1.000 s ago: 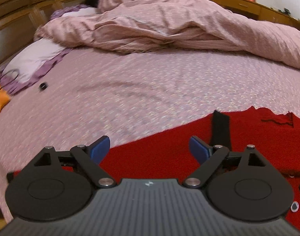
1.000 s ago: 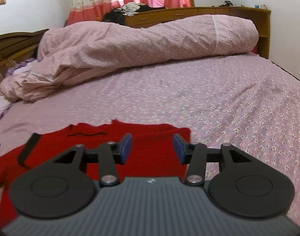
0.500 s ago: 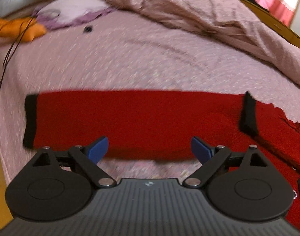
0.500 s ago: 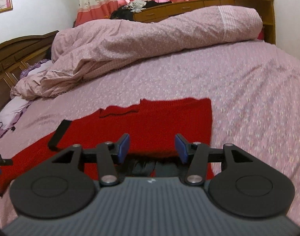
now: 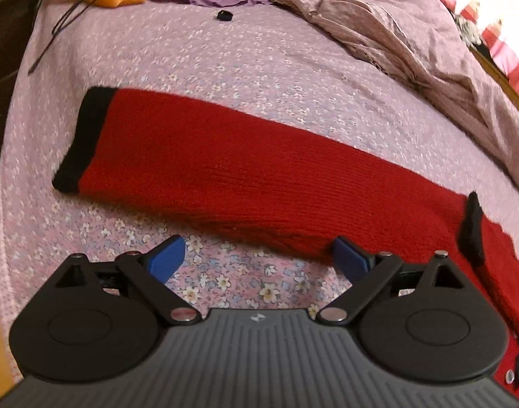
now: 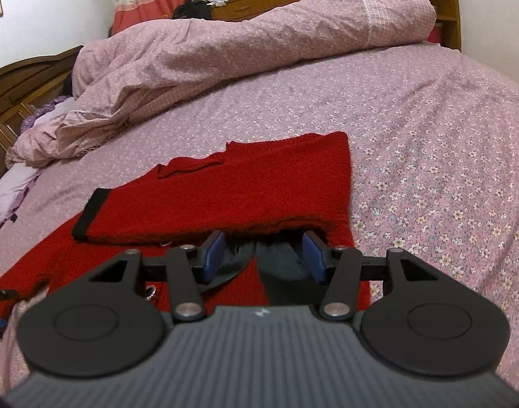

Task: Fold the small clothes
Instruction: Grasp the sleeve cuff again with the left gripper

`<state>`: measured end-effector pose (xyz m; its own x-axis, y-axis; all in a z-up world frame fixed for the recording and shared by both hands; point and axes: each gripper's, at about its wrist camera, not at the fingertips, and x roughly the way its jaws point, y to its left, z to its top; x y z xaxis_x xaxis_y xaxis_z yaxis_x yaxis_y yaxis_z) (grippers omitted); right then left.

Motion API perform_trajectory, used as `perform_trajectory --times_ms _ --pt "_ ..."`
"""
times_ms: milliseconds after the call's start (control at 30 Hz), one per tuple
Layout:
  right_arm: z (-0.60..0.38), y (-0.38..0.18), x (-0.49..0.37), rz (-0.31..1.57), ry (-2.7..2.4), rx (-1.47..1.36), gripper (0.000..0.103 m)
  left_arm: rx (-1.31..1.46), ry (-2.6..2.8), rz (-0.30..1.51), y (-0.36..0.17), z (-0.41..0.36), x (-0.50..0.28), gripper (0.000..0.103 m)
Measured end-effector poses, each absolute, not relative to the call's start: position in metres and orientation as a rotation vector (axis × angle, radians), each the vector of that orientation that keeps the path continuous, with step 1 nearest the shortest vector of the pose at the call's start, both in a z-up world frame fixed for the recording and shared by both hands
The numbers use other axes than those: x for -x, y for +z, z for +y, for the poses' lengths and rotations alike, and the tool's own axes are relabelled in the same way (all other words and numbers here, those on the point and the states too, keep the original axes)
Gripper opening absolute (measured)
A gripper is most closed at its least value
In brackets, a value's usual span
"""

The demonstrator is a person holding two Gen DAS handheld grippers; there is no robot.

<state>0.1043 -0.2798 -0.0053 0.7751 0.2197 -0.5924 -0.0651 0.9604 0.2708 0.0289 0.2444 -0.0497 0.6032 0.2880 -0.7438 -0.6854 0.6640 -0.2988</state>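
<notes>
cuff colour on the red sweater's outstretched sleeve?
Black cuff on the red sleeve; clearest in the left wrist view.

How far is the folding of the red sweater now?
Done: one sleeve of the red sweater lies folded across its body. In hand: nothing; left tongs and right tongs are open, gripping no cloth. Left: the other sleeve, stretched out on the bed, and the final folds.

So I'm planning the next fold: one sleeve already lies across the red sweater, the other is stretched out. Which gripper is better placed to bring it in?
Left. The left gripper is open just short of the outstretched sleeve. The right gripper sits over the sweater's body.
</notes>
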Motion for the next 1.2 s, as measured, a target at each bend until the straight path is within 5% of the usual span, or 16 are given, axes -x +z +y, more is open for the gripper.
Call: perform_trajectory --times_ms 467,900,1067,1200 --pt "-0.276 -0.013 -0.104 0.701 0.156 -0.243 0.053 0.807 0.714 0.536 -0.06 0.29 -0.025 0.096" --pt "-0.275 -0.016 -0.105 0.713 0.153 -0.258 0.053 0.696 0.715 0.448 -0.045 0.286 -0.024 0.091" --pt "-0.275 -0.018 -0.105 0.72 0.159 -0.267 0.053 0.71 0.762 0.497 -0.057 0.289 -0.03 0.078" --pt "-0.274 -0.018 -0.104 0.717 0.167 -0.264 0.053 0.658 0.781 0.498 -0.054 0.288 -0.028 0.049"
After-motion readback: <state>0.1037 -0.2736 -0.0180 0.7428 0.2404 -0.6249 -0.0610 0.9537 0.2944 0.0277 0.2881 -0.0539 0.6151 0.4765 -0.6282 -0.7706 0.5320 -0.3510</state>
